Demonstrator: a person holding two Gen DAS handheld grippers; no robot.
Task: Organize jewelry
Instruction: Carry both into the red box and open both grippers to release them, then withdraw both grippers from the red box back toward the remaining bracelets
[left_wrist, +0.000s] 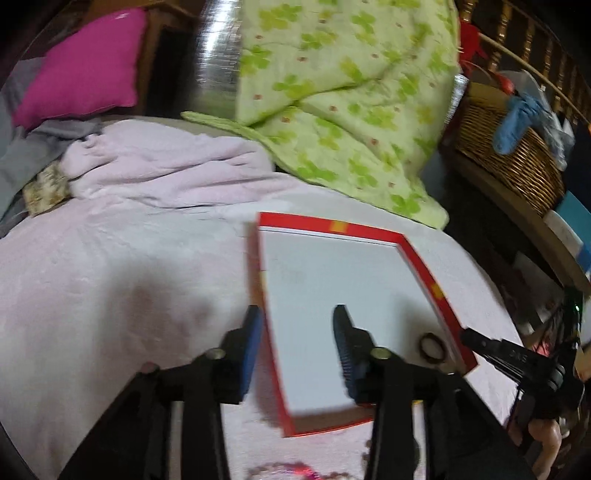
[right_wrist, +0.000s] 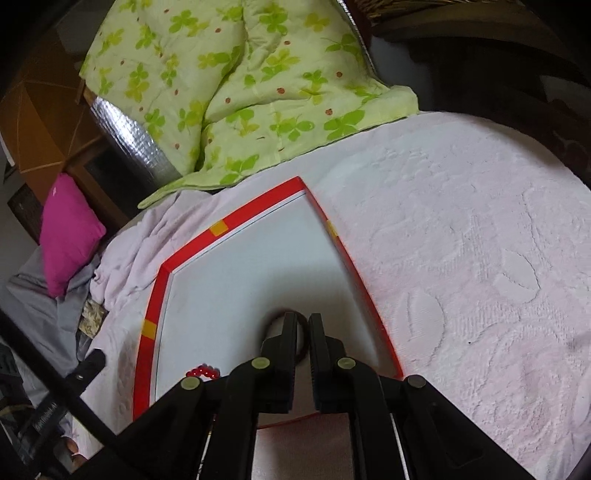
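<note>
A shallow white box with a red rim lies on the bed. My left gripper is open; its fingers straddle the box's left wall without touching it. A dark ring-shaped bracelet lies flat in the box's right corner. My right gripper is shut, with its tips just over that bracelet; in the left wrist view a gap shows between the right gripper and the bracelet. Red beads peek out near the box's front, partly hidden by the right gripper's arm. Pinkish beads lie on the blanket in front of the box.
The bed is covered by a pale pink blanket. A green clover-print quilt is bunched behind the box, with a magenta pillow at the far left. A wicker basket with clothes stands off the bed's right side.
</note>
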